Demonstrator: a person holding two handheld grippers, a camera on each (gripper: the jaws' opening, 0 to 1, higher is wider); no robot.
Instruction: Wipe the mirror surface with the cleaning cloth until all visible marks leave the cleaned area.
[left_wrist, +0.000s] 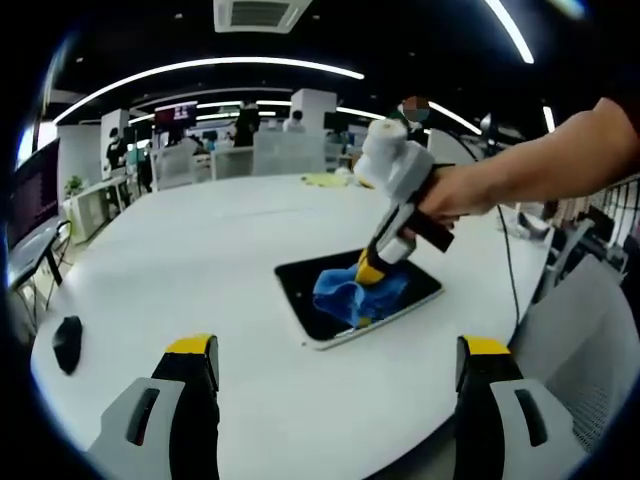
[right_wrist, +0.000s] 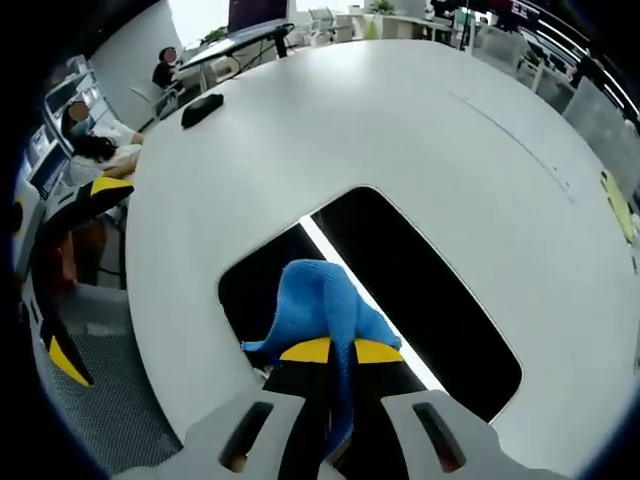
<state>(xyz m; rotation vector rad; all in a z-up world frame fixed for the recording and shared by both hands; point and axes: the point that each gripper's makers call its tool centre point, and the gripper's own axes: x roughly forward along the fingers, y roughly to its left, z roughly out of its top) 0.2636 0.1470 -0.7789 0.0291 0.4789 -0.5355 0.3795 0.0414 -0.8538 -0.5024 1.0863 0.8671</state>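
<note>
A dark rectangular mirror (left_wrist: 310, 285) (right_wrist: 420, 290) with a white rim lies flat on the white table (left_wrist: 200, 260) (right_wrist: 350, 120). A blue cleaning cloth (left_wrist: 355, 292) (right_wrist: 320, 300) rests bunched on the mirror. My right gripper (left_wrist: 368, 272) (right_wrist: 340, 352), held by a person's hand, is shut on the blue cloth and presses it onto the glass. My left gripper (left_wrist: 338, 350) stands open near the table's front edge, short of the mirror, with nothing between its yellow-tipped fingers (left_wrist: 192, 348). It also appears at the left edge of the right gripper view (right_wrist: 75, 215).
A black computer mouse (left_wrist: 66, 343) (right_wrist: 202, 108) lies near one edge of the table. A yellow cloth (left_wrist: 325, 180) (right_wrist: 617, 205) lies at the far side. A black cable (left_wrist: 508, 270) runs across the table. Chairs, desks and seated people surround it.
</note>
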